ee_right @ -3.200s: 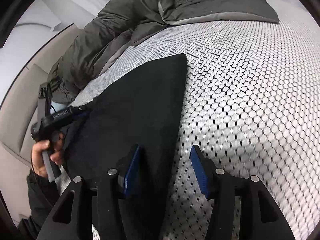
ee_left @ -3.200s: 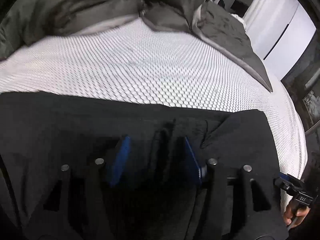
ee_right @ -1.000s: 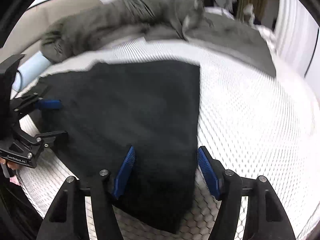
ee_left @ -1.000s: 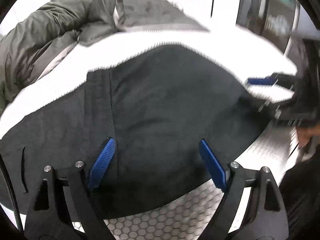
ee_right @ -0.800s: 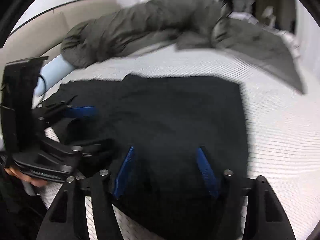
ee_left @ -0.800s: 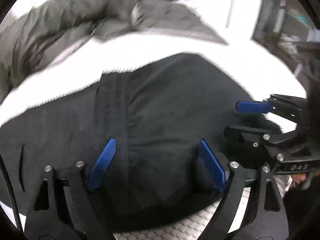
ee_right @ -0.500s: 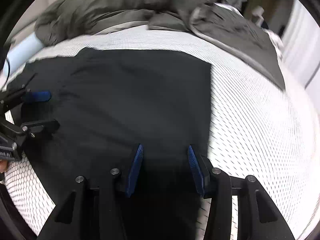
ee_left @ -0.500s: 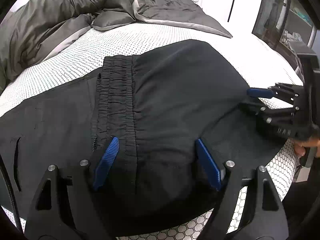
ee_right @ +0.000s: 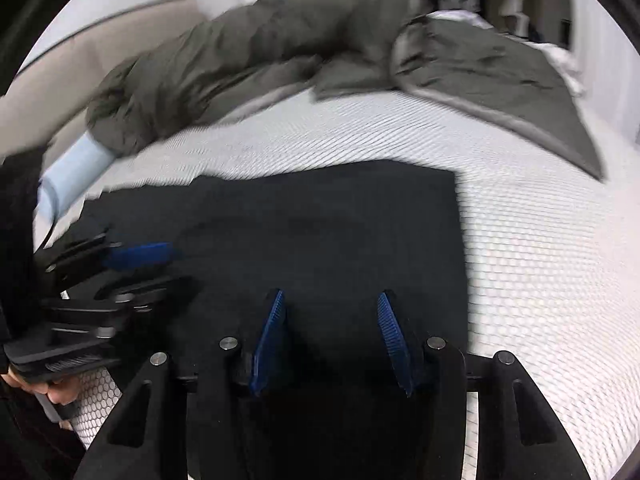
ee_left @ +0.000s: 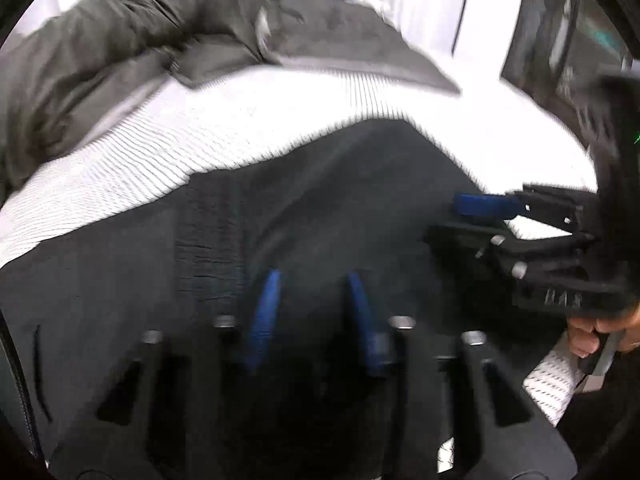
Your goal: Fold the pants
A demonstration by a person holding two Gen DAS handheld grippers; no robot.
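Here your black pants [ee_right: 320, 220] lie flat on the white honeycomb-patterned bed [ee_right: 540, 260], near its front edge. Your left gripper [ee_left: 312, 304] and right gripper [ee_right: 328, 340] both hover over the fabric, jaws apart. A grey duvet [ee_right: 280, 40] is bunched behind.

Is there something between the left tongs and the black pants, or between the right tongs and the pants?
Nothing visible stands in the way. The left tongs and the right tongs both sit directly over the black pants, which lie flat on the white mattress. The grey duvet lies further back, apart from the pants.
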